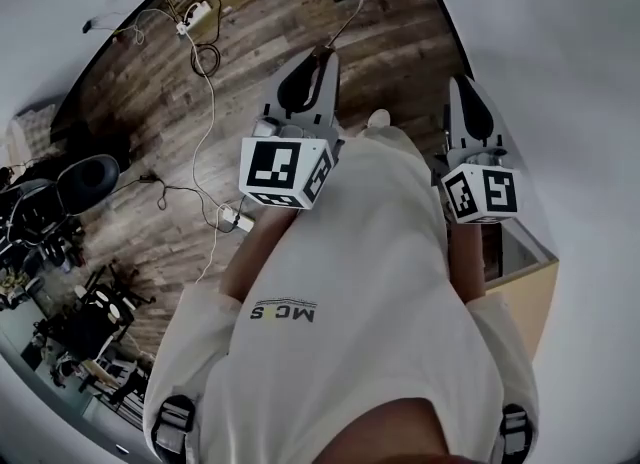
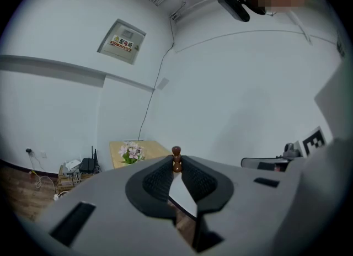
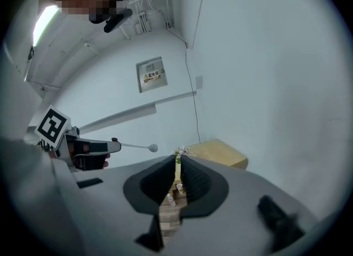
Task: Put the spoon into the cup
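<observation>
**Spoon carried in the left gripper; cup not in view**

The spoon (image 2: 176, 159) sits at the tips of the left gripper (image 1: 323, 52), whose jaws stand narrow and are clamped on it. The left gripper view shows a brown turned knob between the pads. The right gripper view shows a thin pale stem reaching past those tips to a small rounded end (image 3: 153, 148).

The spoon is judged light, stiff and smooth. So slim a stem may swivel or slide between the pads, so the hold is best kept close to the knob, with the free end leading into the cup.

The right gripper (image 3: 178, 160) is beside the left gripper. Its jaws stand close, with a thin slit between them, and nothing is in it. A small wooden table (image 2: 155, 149) bearing flowers (image 2: 131, 152) stands well ahead of the left gripper, against the white wall. Below both grippers lies plank floor (image 1: 250, 62). No view shows the cup.
</observation>
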A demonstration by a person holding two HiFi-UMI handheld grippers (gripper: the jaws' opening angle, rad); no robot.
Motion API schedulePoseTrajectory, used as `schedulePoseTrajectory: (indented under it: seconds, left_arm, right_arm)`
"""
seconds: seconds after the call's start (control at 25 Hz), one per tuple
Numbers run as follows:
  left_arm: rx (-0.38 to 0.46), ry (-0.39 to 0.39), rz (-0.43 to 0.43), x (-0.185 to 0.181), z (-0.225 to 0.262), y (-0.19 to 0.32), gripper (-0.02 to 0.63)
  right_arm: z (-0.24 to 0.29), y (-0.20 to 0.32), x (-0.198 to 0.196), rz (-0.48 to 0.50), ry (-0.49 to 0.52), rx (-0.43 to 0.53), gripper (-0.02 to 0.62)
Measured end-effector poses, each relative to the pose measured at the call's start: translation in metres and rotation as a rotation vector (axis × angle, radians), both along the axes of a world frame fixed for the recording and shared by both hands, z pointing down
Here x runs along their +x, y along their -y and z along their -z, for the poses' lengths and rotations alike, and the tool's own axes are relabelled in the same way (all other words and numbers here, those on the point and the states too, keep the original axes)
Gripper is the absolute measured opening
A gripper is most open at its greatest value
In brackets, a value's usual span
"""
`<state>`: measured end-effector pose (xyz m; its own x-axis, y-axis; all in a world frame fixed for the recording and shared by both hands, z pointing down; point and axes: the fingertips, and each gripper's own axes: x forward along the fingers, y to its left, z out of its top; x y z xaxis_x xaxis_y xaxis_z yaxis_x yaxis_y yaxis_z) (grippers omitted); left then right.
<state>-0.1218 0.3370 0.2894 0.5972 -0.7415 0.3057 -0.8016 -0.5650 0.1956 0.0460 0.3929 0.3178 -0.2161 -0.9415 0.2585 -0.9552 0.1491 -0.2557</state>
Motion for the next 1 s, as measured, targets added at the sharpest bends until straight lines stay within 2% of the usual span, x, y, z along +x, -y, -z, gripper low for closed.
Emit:
schedulePoseTrajectory:
  seconds: [0.12,0.24,0.44,0.68,1.0]
  left_arm:
    - [0.002,0.004,0.021,0.012,0.002,-0.002,0.052]
    - [-0.002,0.024,0.024,0.016,-0.001,-0.007,0.052]
    - [-0.009,0.007,0.013,0.047,-0.009,0.018,0.052]
    - [-0.011,-0.025,0.005,0.078,-0.015,0.088,0.052]
    - [0.004,-0.028,0.021,0.095,-0.015,0.216,0.052]
  right_arm:
    - [0.005,0.002,0.018,0.001,0.032,0.018,0.041]
    - [0.003,-0.003,0.024,0.003,0.017,0.025,0.042]
    - [-0.007,0.017,0.037,0.024,0.026,0.008,0.041]
    - [-0.012,0.084,0.058,0.046,0.001,-0.004,0.041]
    - [-0.009,0.208,0.081,0.054,-0.006,-0.003,0.041]
